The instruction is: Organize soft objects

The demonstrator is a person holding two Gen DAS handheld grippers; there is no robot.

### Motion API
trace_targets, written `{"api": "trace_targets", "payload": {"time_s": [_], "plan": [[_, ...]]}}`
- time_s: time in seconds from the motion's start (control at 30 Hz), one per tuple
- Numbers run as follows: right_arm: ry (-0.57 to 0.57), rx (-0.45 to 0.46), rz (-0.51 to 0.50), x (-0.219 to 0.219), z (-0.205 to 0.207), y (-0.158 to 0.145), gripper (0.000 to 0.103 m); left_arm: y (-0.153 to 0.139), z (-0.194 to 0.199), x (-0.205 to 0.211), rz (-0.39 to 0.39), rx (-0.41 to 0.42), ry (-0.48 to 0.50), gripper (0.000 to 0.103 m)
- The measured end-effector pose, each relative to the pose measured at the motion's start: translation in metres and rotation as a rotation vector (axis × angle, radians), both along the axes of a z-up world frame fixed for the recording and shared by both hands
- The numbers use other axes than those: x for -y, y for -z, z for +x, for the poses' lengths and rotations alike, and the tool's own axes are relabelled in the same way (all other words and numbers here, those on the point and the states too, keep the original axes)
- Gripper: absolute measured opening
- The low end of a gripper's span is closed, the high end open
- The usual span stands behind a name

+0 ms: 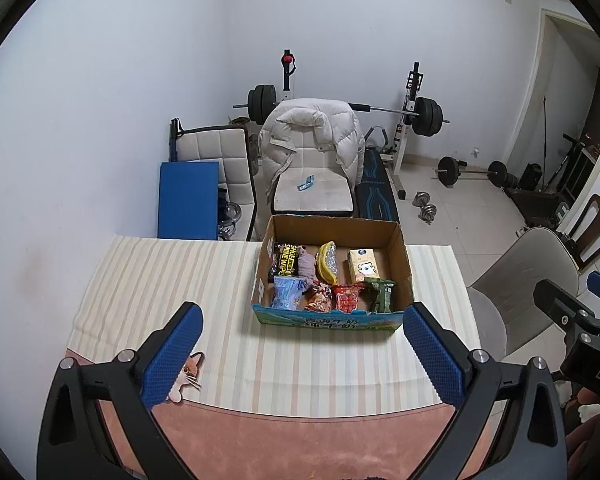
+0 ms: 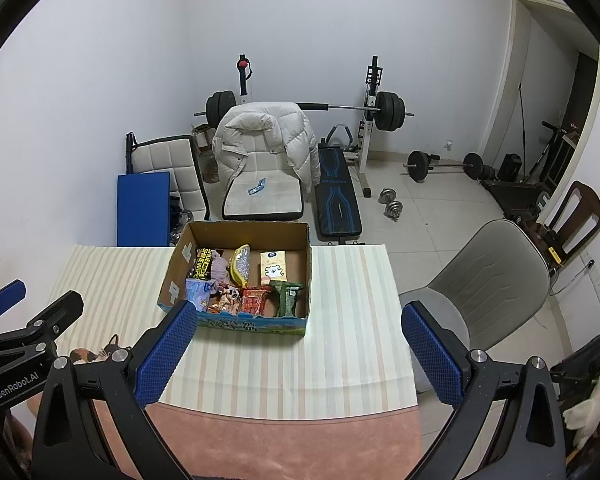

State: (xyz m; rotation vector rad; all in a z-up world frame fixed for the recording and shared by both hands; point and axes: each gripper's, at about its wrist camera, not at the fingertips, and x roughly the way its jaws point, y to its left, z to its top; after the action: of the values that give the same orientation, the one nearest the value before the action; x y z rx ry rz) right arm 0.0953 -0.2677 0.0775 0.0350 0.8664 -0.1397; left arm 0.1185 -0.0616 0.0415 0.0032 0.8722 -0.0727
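An open cardboard box (image 1: 400,256) (image 2: 172,276) stands on the striped tablecloth. It holds several soft packs: a black wipes pack (image 1: 287,261), a lilac cloth (image 1: 306,265), a yellow pouch (image 1: 327,262), a tissue pack with a bear (image 1: 363,266), a blue pack (image 1: 286,292), snack bags (image 1: 346,298) and a green pack (image 1: 379,294). A cat plush (image 1: 186,376) lies at the near left, partly behind my left finger. My left gripper (image 1: 300,356) is open and empty, hovering short of the box. My right gripper (image 2: 296,354) is open and empty too.
The striped tablecloth (image 1: 160,280) covers a pink table top (image 1: 300,440). A grey chair (image 2: 492,280) stands right of the table. Behind are a white chair with a down jacket (image 1: 308,136), a weight bench, barbells and dumbbells (image 2: 392,204). A white plush (image 2: 588,404) hangs at far right.
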Motion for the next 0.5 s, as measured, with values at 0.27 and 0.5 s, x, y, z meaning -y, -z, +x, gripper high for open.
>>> {"api": "trace_targets", "payload": {"time_s": [0.27, 0.5], "plan": [[-0.001, 0.005, -0.006, 0.0001, 0.0009, -0.0018, 0.103, 0.0001, -0.0001, 0.0000, 0.001, 0.002, -0.001, 0.103], [-0.001, 0.010, -0.009, -0.0005, 0.0014, -0.0046, 0.103, 0.0000, 0.0020, -0.0021, -0.013, 0.009, 0.001, 0.103]]}}
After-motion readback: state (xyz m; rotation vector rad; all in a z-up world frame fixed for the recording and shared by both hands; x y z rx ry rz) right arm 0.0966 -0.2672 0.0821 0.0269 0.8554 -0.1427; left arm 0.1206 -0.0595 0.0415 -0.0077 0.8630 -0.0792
